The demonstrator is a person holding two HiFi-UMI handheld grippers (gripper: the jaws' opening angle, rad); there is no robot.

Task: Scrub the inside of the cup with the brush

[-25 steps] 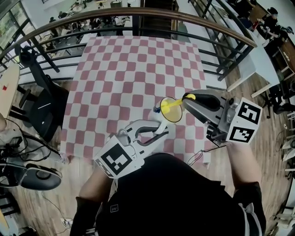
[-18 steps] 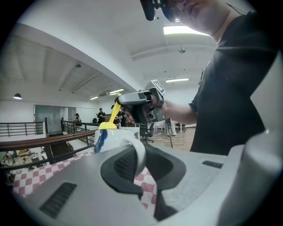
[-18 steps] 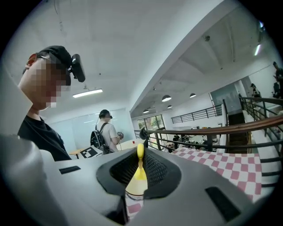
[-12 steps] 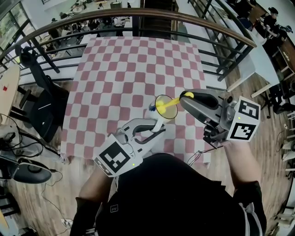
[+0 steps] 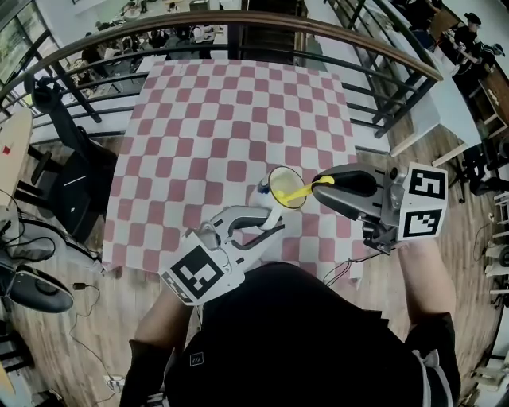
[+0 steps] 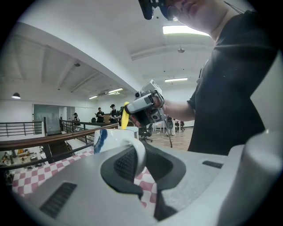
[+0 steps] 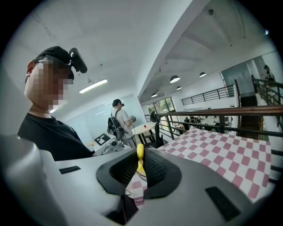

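A white cup [image 5: 284,188] with a yellow inside and a blue mark is held tilted above the near edge of the checked table [image 5: 231,119]. My left gripper [image 5: 270,222] is shut on the cup's handle [image 6: 138,153], which sits between its pads. My right gripper [image 5: 320,183] comes in from the right, shut on the handle of a yellow brush [image 5: 301,191]. The brush's front end reaches over the rim into the cup. In the right gripper view the yellow brush handle [image 7: 140,160] stands upright between the jaws. In the left gripper view the brush [image 6: 125,116] rises behind the cup [image 6: 110,137].
A red-and-white checked cloth covers the table. A curved railing [image 5: 238,24] runs behind it. A black chair [image 5: 71,179] stands on the wooden floor to the left. Several people stand in the background [image 7: 118,119].
The cup shifted slightly left. My right gripper dropped a little and levelled out, so the brush now lies flatter across the cup's rim. Both grips are unchanged.
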